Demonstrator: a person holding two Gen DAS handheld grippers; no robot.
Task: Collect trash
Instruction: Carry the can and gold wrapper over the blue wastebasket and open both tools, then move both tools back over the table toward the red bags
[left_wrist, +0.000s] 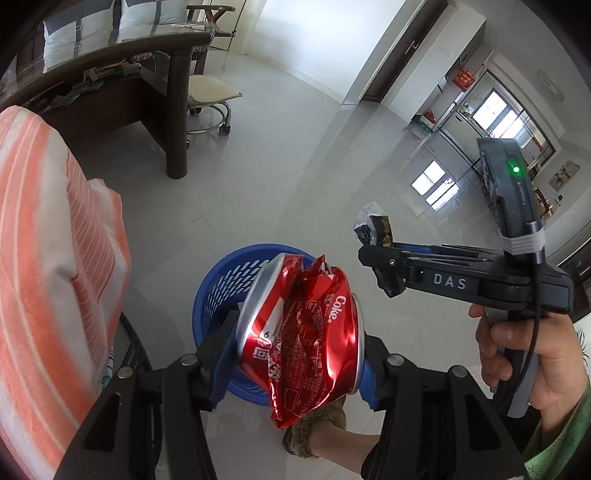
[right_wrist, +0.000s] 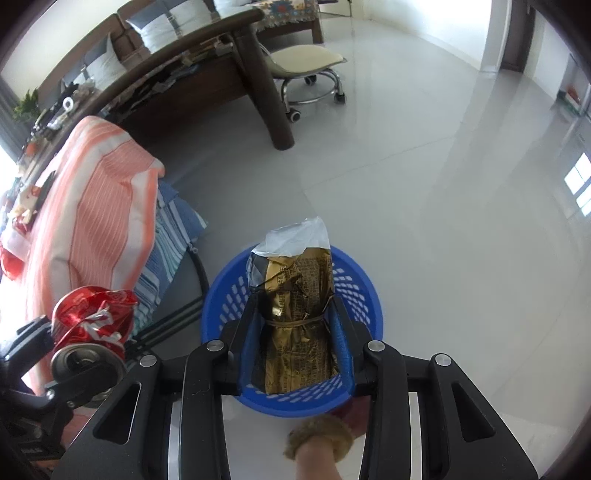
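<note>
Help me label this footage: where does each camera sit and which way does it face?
Left wrist: on the left claw, facing down at the crushed red can it grips; the right claw and the person's hand show.
Right wrist: on the right claw, facing down at its gold wrapper; the left claw shows.
Shared: blue basket.

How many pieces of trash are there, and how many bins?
Crushed red aluminium cola can: 1
Gold and silver foil wrapper tied with a rubber band: 1
Round blue plastic basket with slotted sides: 1
Total: 3
</note>
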